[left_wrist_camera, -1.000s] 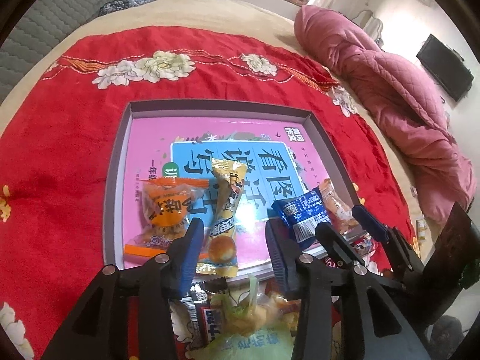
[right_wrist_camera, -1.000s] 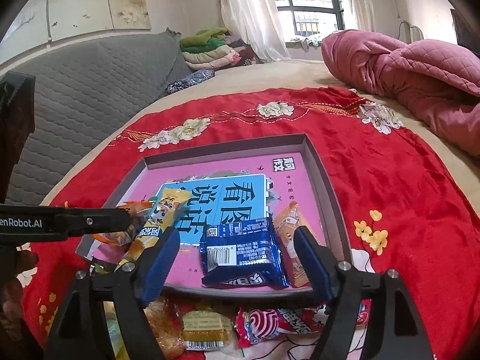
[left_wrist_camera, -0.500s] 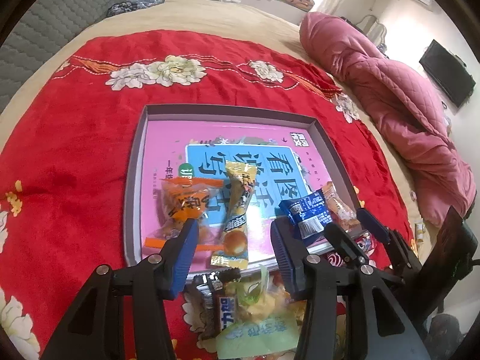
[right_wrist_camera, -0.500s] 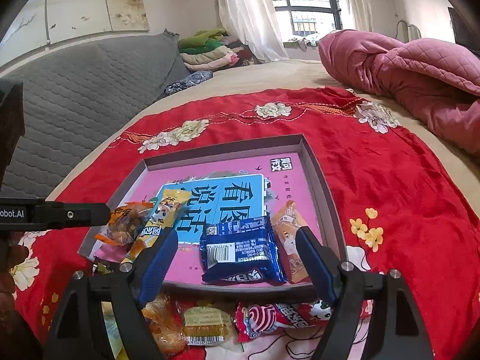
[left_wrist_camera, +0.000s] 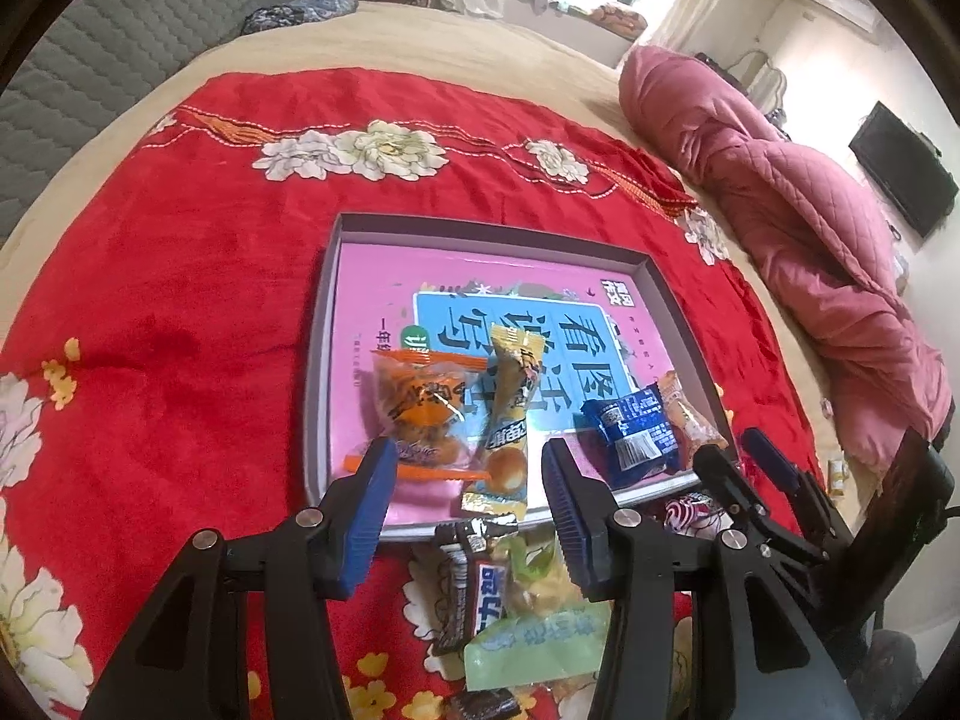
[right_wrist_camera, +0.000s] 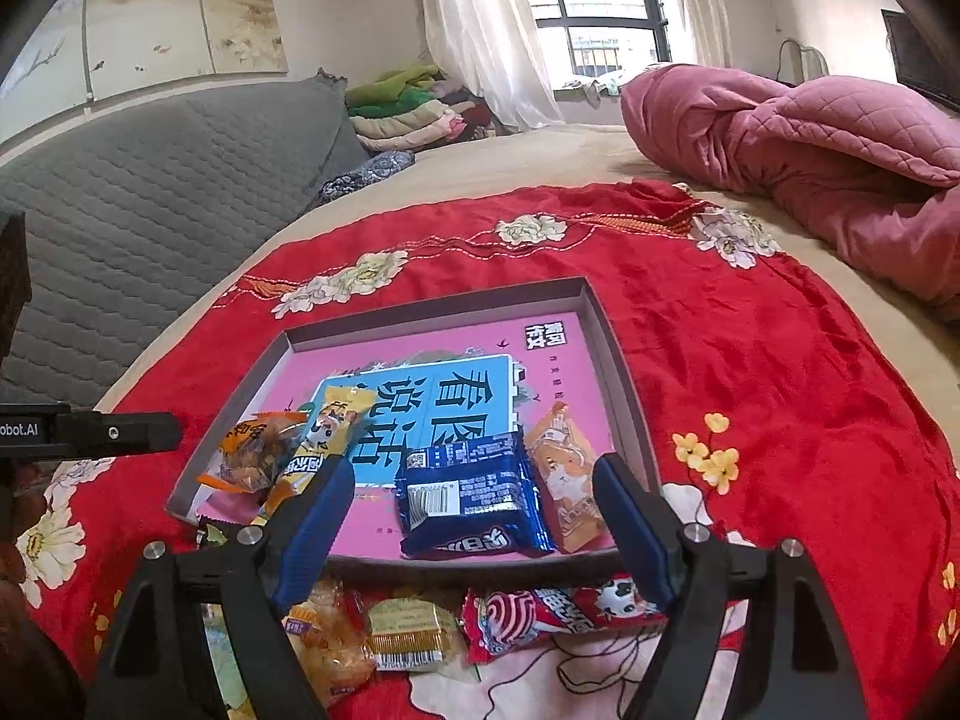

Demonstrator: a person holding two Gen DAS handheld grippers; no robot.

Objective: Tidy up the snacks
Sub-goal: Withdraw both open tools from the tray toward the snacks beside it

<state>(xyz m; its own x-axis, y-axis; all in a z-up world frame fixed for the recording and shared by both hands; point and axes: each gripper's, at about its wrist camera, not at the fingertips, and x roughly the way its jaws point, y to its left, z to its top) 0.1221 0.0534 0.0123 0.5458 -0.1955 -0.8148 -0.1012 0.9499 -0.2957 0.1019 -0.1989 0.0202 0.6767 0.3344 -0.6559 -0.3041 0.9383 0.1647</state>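
A shallow grey tray with a pink printed floor lies on the red cloth. In it lie an orange snack bag, a yellow stick pack, a blue pack and an orange cat-print pack. Loose snacks lie in front of the tray: a dark bar, a green pack, a gold pack, a red pack. My left gripper is open and empty above the near rim. My right gripper is open and empty over the blue pack.
A red flowered cloth covers the bed. A pink quilt is heaped at the right. A grey padded headboard and folded clothes stand at the back. The right gripper's arms show at the left view's lower right.
My left gripper has drawn back and up from the tray, so more of the loose snacks in front of it show. The right gripper has barely moved. Both stay open.
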